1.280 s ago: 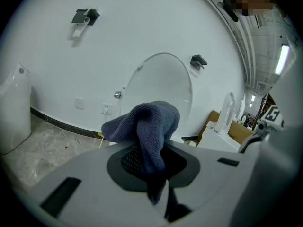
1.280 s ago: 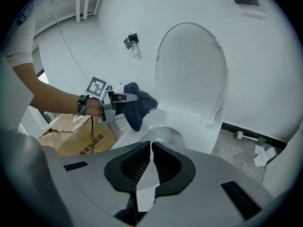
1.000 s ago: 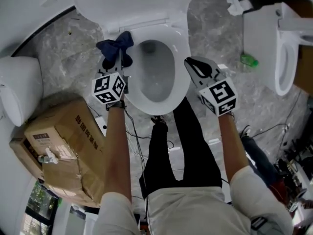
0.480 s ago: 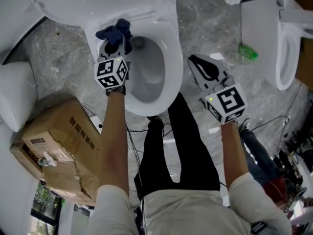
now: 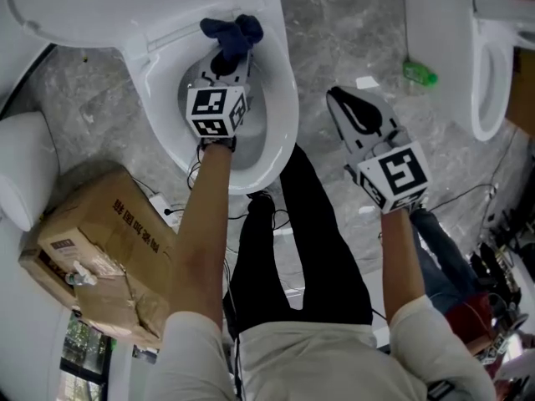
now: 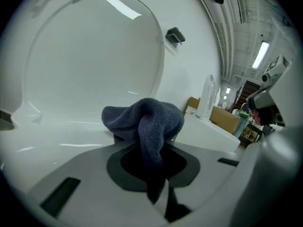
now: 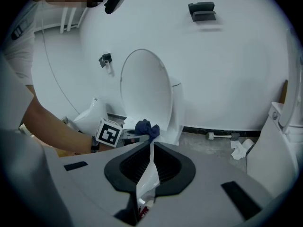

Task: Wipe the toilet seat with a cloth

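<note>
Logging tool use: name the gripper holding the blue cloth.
The left gripper: its fingers clamp the blue cloth at the toilet; the right gripper hangs beside it.

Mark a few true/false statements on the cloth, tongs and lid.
1. Left tongs grip a blue cloth. True.
2. The cloth is at the front of the seat. False: it is at the back, by the lid.
3. Right tongs are over the bowl. False: they are over the floor, right of the toilet.
4. The lid is up. True.
5. Right tongs hold nothing. False: they pinch a white strip.
</note>
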Available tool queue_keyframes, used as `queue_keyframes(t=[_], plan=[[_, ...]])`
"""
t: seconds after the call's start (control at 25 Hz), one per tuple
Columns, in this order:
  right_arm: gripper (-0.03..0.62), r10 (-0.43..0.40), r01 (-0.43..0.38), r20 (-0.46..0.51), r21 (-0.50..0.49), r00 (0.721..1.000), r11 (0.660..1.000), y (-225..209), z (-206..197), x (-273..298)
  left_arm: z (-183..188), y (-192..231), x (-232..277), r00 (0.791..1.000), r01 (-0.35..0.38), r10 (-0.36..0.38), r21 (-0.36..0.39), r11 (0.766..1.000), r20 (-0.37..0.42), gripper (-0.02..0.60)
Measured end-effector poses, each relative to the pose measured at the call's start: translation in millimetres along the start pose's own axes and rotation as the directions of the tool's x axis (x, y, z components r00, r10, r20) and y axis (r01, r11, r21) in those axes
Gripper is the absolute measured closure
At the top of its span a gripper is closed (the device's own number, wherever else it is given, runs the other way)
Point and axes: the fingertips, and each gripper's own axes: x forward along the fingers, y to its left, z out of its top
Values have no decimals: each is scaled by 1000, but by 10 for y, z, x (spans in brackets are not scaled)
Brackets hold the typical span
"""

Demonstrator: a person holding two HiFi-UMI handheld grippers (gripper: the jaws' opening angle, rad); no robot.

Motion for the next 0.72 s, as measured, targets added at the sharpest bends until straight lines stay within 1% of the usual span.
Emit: queue_keyframes(t=[0.16,0.24,0.28,0.4,0.56,0.72], plan=[[549,-5,5,7,4,1000,1000,33,-40,-65,-133,-358,14,996,83,-82,20,996,-29,535],[549,-2,2,12,4,1000,1000,72,-55,-86,-214,-546,-10,988,147,-144,51,988,-61,534],[549,-1,1,14,3,1000,1000,92,-62,-95,-267,-659,-27,979,191,-184,77,979,-83,535],[549,1,-1,20,1,1000,1000,174,-85,-137,-450,-987,-125,944,314,-292,148,938,-155,535],[549,-1,2,35,-7,999,1000,277,-107,-212,-652,-1210,-310,904,403,-360,183,896,-228,534],[549,-18,18,49,-7,999,1000,363,-162,-328,-906,-1436,-594,842,514,-442,211,832,-309,535]])
